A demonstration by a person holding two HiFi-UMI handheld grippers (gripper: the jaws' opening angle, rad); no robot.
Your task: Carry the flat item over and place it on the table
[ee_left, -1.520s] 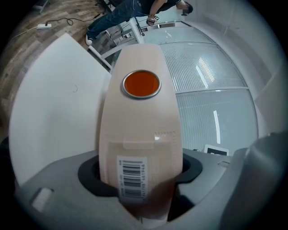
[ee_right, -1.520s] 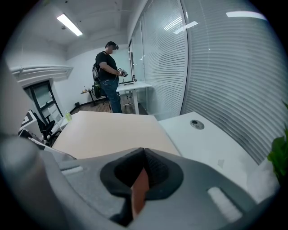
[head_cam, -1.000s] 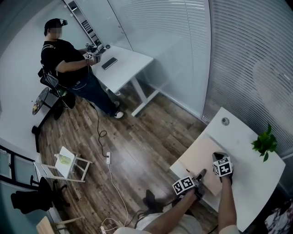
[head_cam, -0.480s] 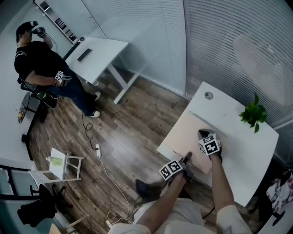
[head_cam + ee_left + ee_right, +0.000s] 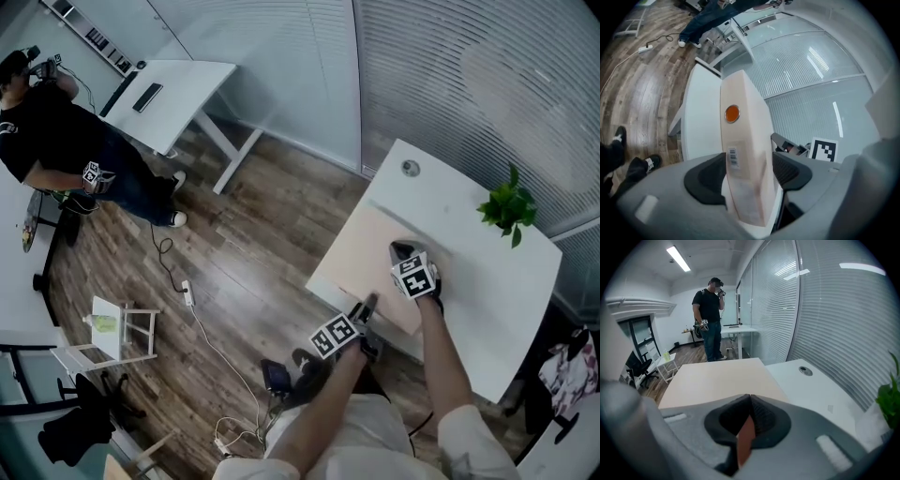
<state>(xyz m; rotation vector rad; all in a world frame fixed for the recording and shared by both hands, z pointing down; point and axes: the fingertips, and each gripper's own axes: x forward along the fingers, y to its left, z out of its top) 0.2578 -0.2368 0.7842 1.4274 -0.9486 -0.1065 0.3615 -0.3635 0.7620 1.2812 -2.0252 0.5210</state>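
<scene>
The flat item is a pale beige board [image 5: 370,258] lying on the white table [image 5: 487,281], its left part hanging over the table's edge. My left gripper [image 5: 366,311] is shut on the board's near edge. In the left gripper view the board [image 5: 740,122] stands edge-on between the jaws [image 5: 749,173], showing an orange dot and a barcode label. My right gripper [image 5: 401,255] rests over the board's right side. In the right gripper view its jaws [image 5: 749,416] are shut, with a thin reddish-brown sliver between the pads, and the board [image 5: 717,380] spreads flat ahead.
A small green plant [image 5: 506,211] and a round cable grommet [image 5: 410,169] sit on the table's far part. A person in black [image 5: 56,141] stands by a white desk [image 5: 178,94] across the wooden floor. A cable with a power strip [image 5: 187,295] and a small white stand [image 5: 117,328] are on the floor.
My view has swung over the table, while both grippers keep their places on the board. The person across the room has turned from the desk and raised a hand to the head.
</scene>
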